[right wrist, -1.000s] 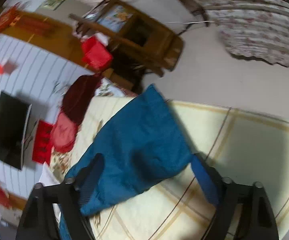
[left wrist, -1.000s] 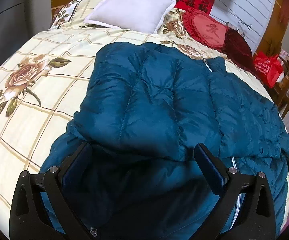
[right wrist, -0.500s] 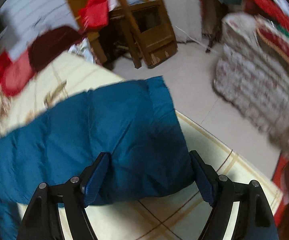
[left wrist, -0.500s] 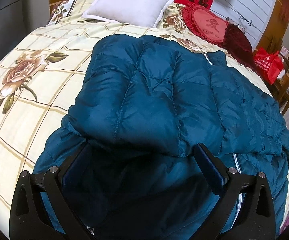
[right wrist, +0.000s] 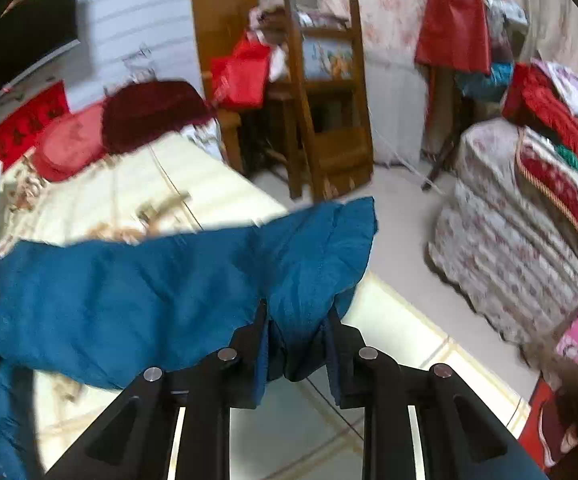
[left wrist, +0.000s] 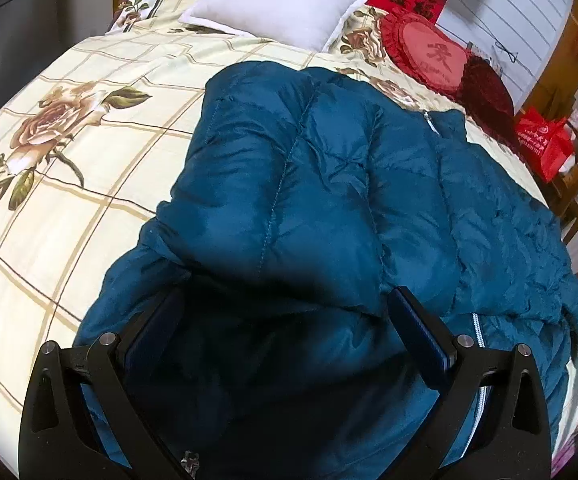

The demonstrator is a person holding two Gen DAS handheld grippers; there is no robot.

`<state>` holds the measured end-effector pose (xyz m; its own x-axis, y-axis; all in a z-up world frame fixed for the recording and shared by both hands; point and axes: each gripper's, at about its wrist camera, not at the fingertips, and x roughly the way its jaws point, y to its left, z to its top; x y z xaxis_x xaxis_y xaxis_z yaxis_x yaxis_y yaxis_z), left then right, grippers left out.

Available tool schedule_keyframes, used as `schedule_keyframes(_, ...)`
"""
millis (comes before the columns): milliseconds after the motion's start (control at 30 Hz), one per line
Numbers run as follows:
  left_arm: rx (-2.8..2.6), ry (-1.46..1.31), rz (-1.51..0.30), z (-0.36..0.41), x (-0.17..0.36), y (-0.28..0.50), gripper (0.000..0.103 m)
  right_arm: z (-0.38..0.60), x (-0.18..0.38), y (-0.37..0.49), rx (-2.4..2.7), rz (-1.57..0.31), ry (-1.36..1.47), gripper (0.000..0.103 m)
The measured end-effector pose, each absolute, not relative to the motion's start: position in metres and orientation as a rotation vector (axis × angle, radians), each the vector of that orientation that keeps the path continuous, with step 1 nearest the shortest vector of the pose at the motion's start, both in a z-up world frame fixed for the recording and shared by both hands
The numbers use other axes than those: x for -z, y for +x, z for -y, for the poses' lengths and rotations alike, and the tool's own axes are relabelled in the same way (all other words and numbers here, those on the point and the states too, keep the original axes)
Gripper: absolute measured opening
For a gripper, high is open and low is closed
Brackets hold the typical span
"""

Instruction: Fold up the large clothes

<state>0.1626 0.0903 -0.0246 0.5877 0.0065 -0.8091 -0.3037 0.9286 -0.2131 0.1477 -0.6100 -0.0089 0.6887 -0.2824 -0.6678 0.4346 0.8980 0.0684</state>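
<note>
Teal down jacket (left wrist: 329, 208): lying on the bed (left wrist: 69, 200), across its floral checked cover, one sleeve folded over the body; zipper (left wrist: 429, 122) showing near the collar.

White pillow (left wrist: 281, 4): at the head of the bed, beyond the jacket.

Red heart cushion (left wrist: 429, 52) and dark red cushion (left wrist: 487, 88): beside the pillow, past the jacket's collar.

Red bag (left wrist: 541, 142): off the bed, beyond the cushions.

Left gripper (left wrist: 285, 320): low over the jacket's near part, jaws spread wide, pinching nothing.

Right gripper (right wrist: 297, 344): jaws drawn narrow and clamped on a bunch of the jacket's sleeve (right wrist: 317, 256), near its cuff, which is lifted off the bed; view motion-blurred.

Wooden chair (right wrist: 325, 120): on the floor past the bed's edge, behind the held sleeve.
</note>
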Motion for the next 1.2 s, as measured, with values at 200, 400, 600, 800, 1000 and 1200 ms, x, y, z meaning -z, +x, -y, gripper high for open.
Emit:
schedule_keyframes(200,-0.199,-0.323,-0.932,-0.094,0.023,0.165,0.102,0.567,-0.039,0.162,0.312,-0.623,0.213,0.021)
schedule_keyframes(400,-0.219,-0.248,-0.948,-0.096,0.029,0.176,0.102,0.487,-0.077,0.189,0.156,-0.556,0.227,0.011)
schedule_keyframes(600,-0.224,-0.22,-0.921,-0.1,0.02,0.173,0.102,0.379,-0.099,0.219,-0.049,-0.536,0.173,0.009)
schedule_keyframes(800,-0.211,-0.219,-0.892,-0.1,0.013,0.17,0.102,0.332,-0.075,0.224,-0.118,-0.594,0.157,0.009)
schedule_keyframes(1000,-0.207,-0.25,-0.898,-0.102,0.013,0.169,0.102,0.405,-0.04,0.181,0.081,-0.624,0.281,0.039)
schedule_keyframes(1200,-0.205,-0.275,-0.923,-0.098,0.019,0.169,0.102,0.55,-0.017,0.078,0.361,-0.494,0.631,0.084)
